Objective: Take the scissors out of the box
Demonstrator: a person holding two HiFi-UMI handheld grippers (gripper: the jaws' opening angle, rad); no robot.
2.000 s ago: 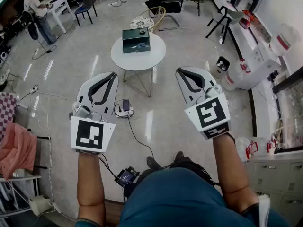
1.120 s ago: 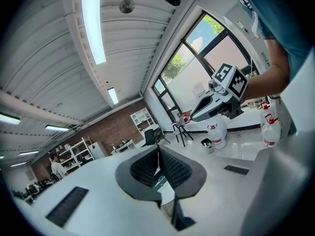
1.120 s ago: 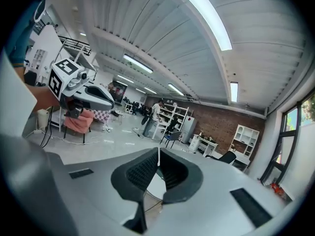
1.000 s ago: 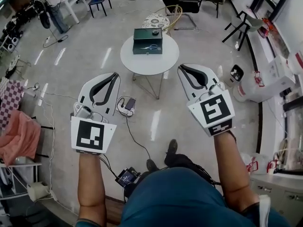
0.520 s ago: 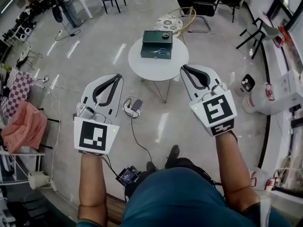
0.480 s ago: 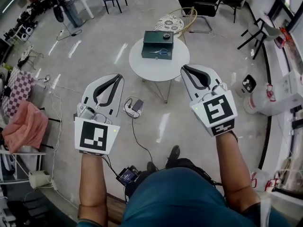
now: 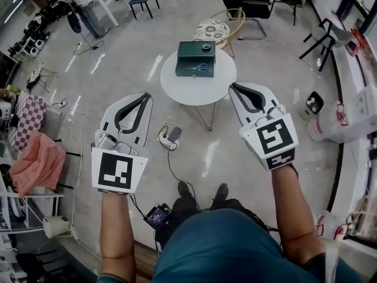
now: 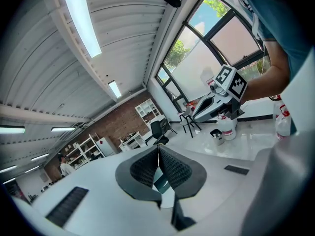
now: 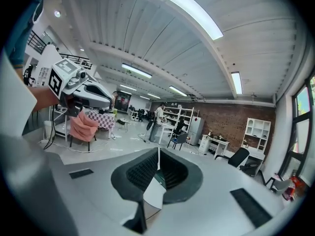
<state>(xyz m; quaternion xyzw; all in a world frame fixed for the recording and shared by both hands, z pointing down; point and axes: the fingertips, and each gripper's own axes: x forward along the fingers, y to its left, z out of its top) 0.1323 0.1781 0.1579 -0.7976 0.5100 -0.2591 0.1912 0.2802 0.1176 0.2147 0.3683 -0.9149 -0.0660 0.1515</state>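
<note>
Scissors (image 7: 200, 68) lay in the box (image 7: 195, 48), now nearer; left gripper (image 7: 145, 95) and right gripper (image 7: 234, 86) stayed closed, empty, still well apart from it.

No writing can be read.

The only printed marks are black-and-white square patterns, one on the marker cube (image 7: 115, 171) of the left tool (image 7: 142, 96) and one on the matching cube (image 7: 274, 141) of the right tool (image 7: 234, 87). They are coded blocks, not letters or digits. Any print on the green box (image 7: 196, 58) on the desk (image 7: 200, 90) is too small to make out.
</note>
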